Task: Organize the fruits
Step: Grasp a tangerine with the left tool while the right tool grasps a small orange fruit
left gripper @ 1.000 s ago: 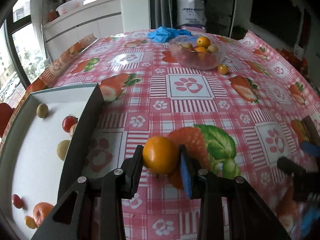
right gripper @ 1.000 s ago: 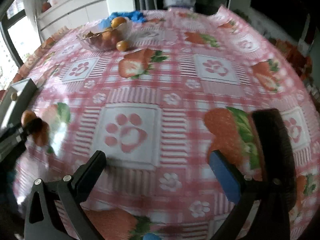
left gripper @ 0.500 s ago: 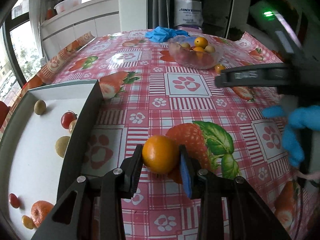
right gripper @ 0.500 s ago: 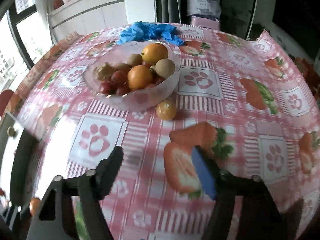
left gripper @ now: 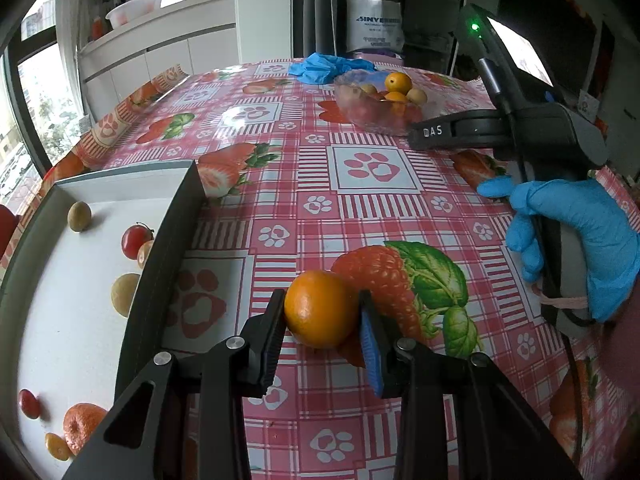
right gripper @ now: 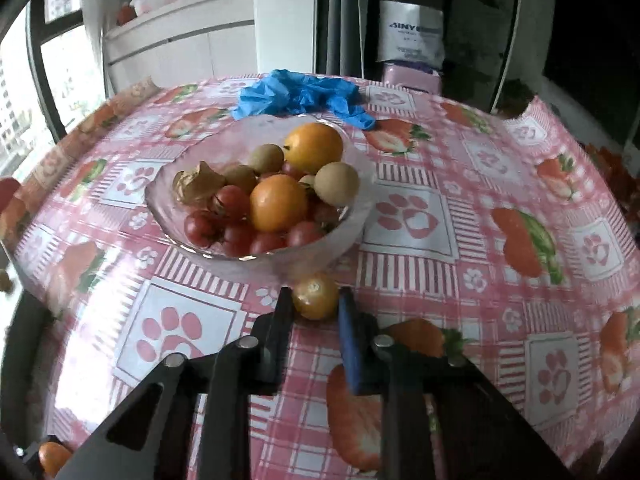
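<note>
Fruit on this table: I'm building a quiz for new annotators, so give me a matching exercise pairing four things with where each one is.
Things:
1. orange
2. small orange fruit
3. cherry tomato
4. blue gloves

Places:
A. on the white tray
B. on the tablecloth behind the glass bowl
C. between the fingers of the left claw
D. between the fingers of the right claw, in front of the bowl

Pairs: 1-C, 2-D, 3-A, 4-B
</note>
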Demonstrator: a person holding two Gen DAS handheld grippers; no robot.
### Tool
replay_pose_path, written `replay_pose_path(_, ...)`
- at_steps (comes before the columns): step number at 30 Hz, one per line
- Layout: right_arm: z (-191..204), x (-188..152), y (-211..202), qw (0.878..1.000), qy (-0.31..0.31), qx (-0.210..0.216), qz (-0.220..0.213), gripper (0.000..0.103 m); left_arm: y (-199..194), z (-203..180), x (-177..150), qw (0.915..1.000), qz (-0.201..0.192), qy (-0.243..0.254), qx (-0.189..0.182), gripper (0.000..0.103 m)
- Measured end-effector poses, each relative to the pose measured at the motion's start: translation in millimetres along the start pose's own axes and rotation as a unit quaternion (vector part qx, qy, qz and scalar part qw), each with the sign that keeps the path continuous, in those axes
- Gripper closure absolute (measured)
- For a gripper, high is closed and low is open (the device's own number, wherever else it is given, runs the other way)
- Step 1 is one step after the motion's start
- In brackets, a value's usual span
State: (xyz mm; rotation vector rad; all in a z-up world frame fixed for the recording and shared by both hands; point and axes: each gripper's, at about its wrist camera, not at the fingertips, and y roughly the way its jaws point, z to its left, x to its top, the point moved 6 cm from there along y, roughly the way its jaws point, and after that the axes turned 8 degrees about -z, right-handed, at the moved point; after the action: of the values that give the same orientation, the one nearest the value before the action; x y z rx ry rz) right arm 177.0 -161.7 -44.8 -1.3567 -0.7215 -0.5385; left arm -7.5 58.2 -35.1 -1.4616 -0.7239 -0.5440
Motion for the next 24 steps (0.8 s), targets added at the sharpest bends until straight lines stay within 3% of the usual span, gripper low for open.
replay_pose_path(6,-2,-25,-48,0.999,0.022,0.034,0.012,0.079,0,2,0,1.0000,0.000,-0.005,-0.006,0.067)
replay_pose_path(14,6,-99,-133,0.997,0.040,0.051,0.034,0.079,-11,5,-7,0.9990,0.013,-0.032,-0.029,0.067)
replay_pose_path(24,25,-165,-189,0.998,0.025,0.045,0.029,0.079,-46,-1,-43,0.9997,0.018,-0.017,0.005,0.067)
